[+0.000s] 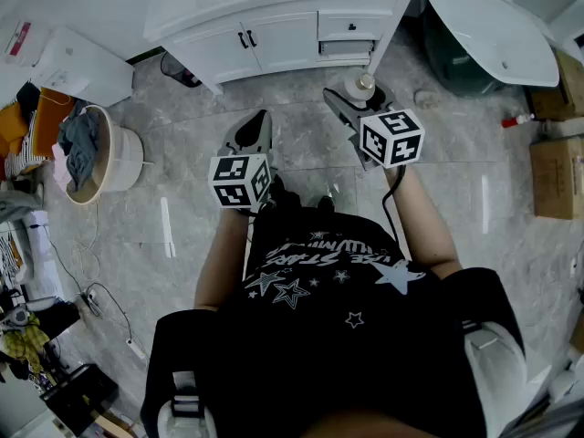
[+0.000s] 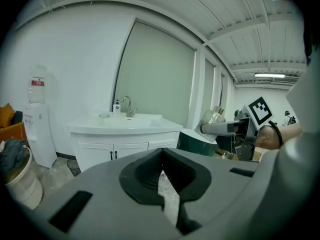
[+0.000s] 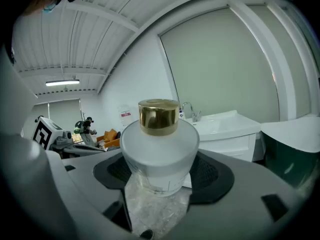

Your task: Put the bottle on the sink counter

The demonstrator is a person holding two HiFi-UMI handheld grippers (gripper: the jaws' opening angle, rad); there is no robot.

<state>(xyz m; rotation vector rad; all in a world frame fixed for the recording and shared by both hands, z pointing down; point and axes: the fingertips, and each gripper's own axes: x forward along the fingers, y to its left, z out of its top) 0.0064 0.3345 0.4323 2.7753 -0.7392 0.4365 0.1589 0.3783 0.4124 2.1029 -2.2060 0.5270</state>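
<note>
A frosted white bottle (image 3: 159,146) with a gold cap stands upright between the jaws of my right gripper (image 3: 160,156), which is shut on its body. From the head view the bottle (image 1: 359,86) and right gripper (image 1: 358,99) hang over the grey floor, short of the white sink counter (image 1: 274,5). The counter (image 3: 227,125) with its tap lies ahead to the right. My left gripper (image 1: 255,133) is held level beside it, jaws together and empty. The left gripper (image 2: 162,176) view shows the counter (image 2: 125,124) ahead and the held bottle (image 2: 215,116) at the right.
A round laundry basket (image 1: 126,161) with clothes stands on the floor at the left. A white water dispenser (image 1: 80,65) is beside the counter. A white tub (image 1: 488,26) lies at the right, with cardboard boxes (image 1: 557,167) past it. Cables trail at lower left.
</note>
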